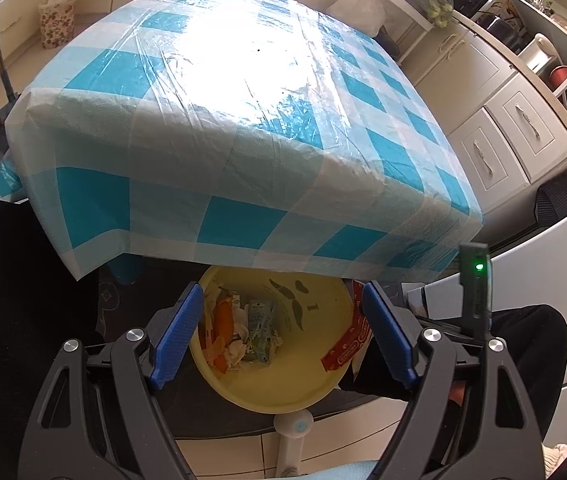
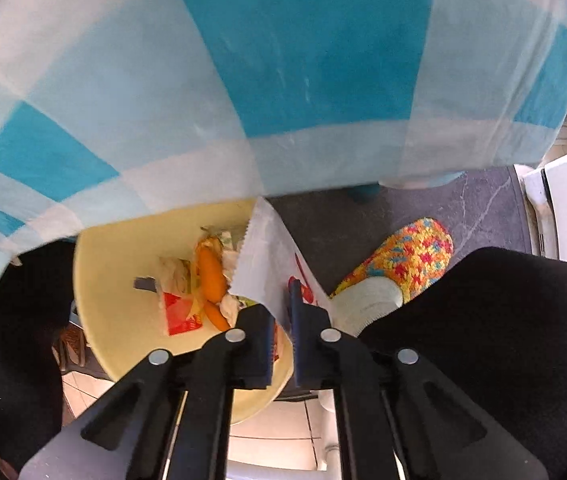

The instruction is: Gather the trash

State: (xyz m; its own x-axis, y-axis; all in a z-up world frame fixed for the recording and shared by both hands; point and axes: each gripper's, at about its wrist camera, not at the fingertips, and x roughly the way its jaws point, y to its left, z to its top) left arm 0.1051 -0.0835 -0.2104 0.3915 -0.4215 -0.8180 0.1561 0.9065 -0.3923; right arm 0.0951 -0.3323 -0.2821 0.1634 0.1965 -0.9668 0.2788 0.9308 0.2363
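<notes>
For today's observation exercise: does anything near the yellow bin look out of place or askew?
Yes. A red and white wrapper stands on edge across the yellow bin's rim, not down among the trash. The right gripper is shut on it.

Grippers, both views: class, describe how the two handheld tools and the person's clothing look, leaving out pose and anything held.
Both grippers, left and right, have black frames with slotted arms, round silver bolts and blue ridged fingers. A black stick with a green light stands by the left one. The person wears black trousers and a multicoloured knitted slipper.
</notes>
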